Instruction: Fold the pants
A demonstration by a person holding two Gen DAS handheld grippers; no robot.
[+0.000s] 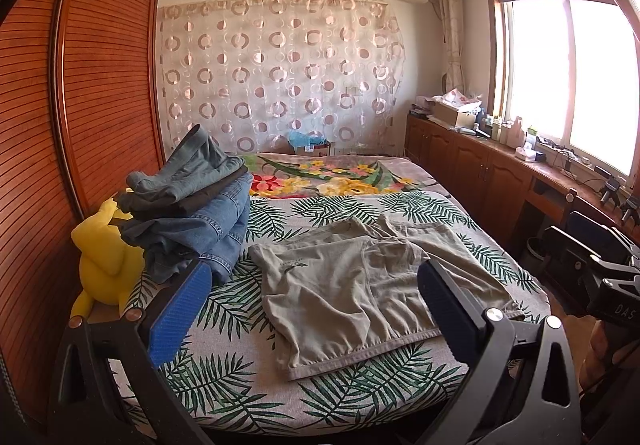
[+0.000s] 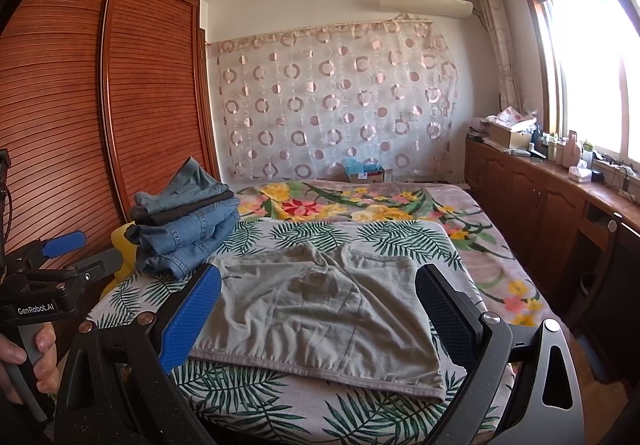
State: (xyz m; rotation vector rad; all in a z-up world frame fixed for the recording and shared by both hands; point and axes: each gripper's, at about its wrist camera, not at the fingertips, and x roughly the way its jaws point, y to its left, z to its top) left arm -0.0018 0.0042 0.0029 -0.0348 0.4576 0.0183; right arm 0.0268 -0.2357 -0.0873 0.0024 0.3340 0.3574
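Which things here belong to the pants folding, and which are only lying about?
For the job:
khaki pants
left gripper, open
right gripper, open
stack of folded jeans

Only lying about:
yellow plush toy
floral blanket
windowsill bottles

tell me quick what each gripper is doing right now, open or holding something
Left gripper: open, holding nothing, above the khaki pants.
Right gripper: open, holding nothing, above the same pants.

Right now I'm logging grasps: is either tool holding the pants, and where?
Nothing held. Left tool and right tool are open above the pants.
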